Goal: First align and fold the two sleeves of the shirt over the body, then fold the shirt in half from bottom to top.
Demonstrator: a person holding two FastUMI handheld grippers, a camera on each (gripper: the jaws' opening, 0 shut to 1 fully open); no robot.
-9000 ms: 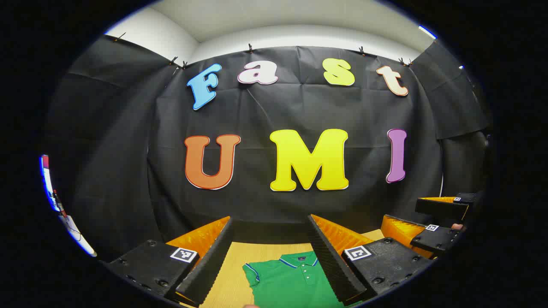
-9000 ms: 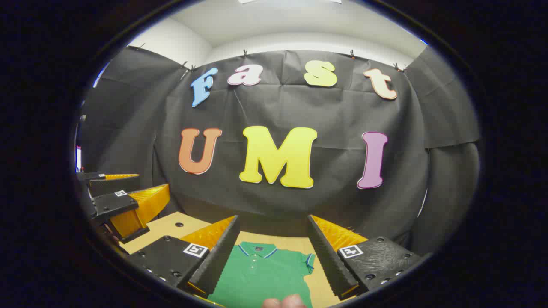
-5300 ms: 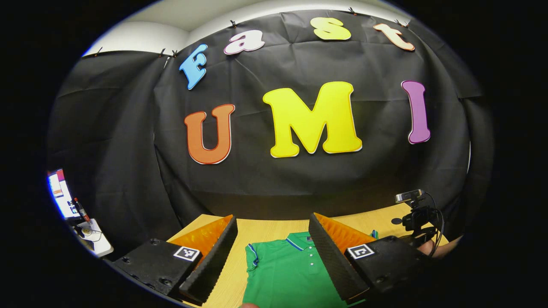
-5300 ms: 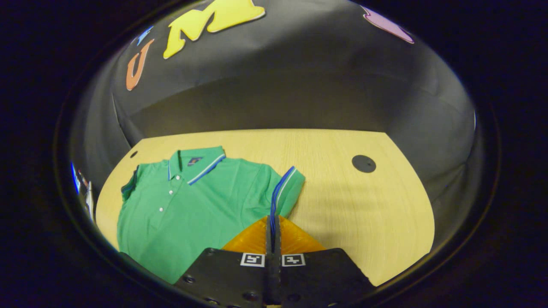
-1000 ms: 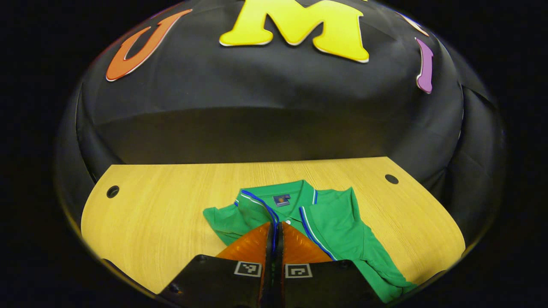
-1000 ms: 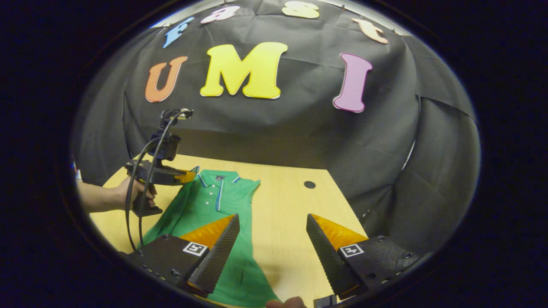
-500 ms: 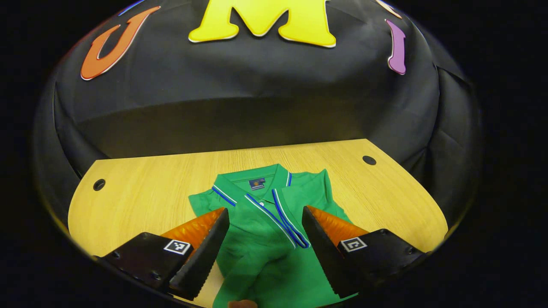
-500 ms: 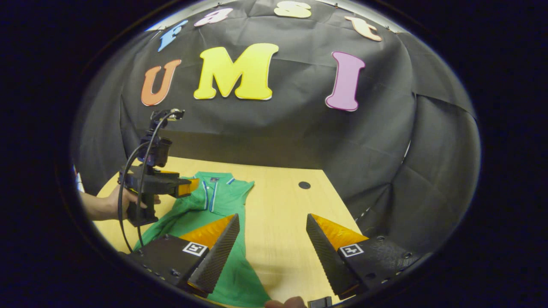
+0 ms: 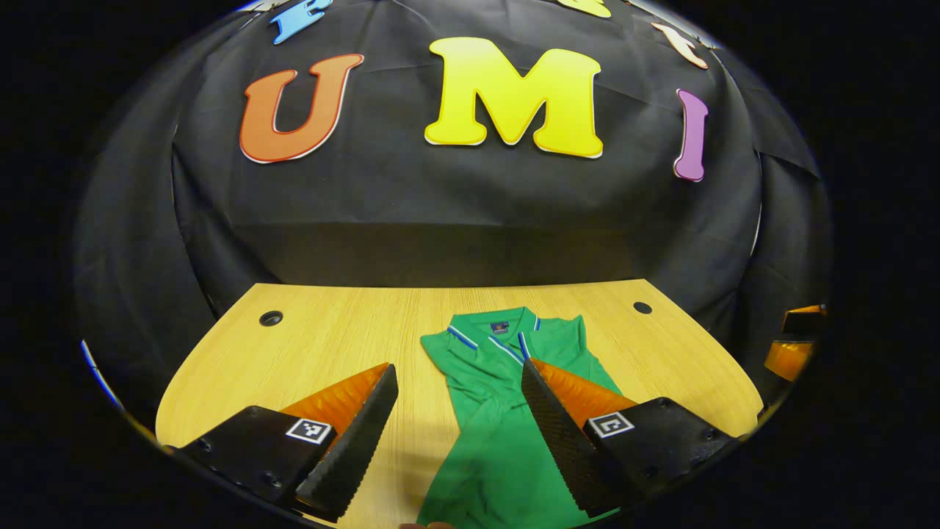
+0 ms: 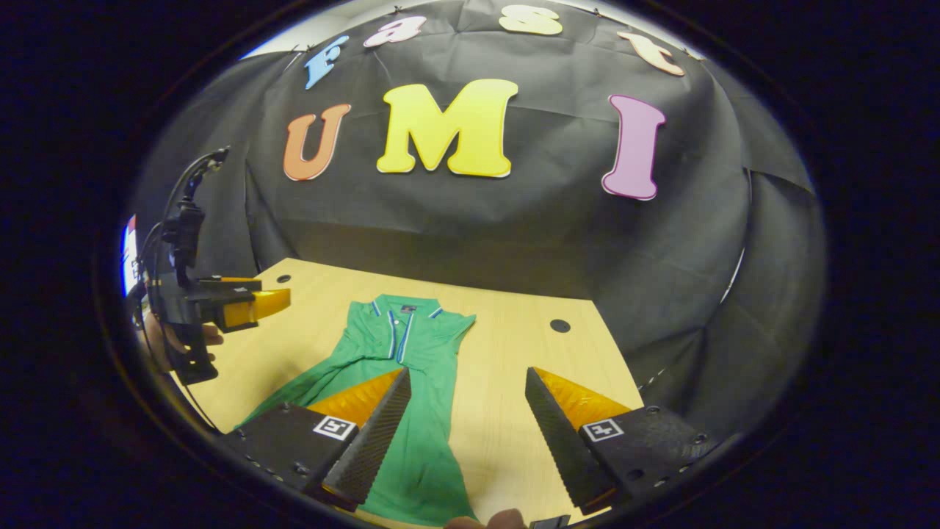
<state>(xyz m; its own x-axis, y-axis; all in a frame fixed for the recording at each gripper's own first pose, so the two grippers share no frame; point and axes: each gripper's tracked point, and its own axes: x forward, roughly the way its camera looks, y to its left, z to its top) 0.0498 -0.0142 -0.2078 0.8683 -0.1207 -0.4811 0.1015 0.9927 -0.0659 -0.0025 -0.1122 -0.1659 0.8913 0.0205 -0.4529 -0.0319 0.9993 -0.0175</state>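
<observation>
The green shirt lies on the tabletop, both sleeves folded over the body. The left claw and right claw hang open, empty. Next, I judge, both grip the hem and carry it to the collar.

Your left gripper hangs with its jaws spread wide above the wooden table. The green shirt lies flat beneath, both sleeves folded in, collar toward the wall.
</observation>
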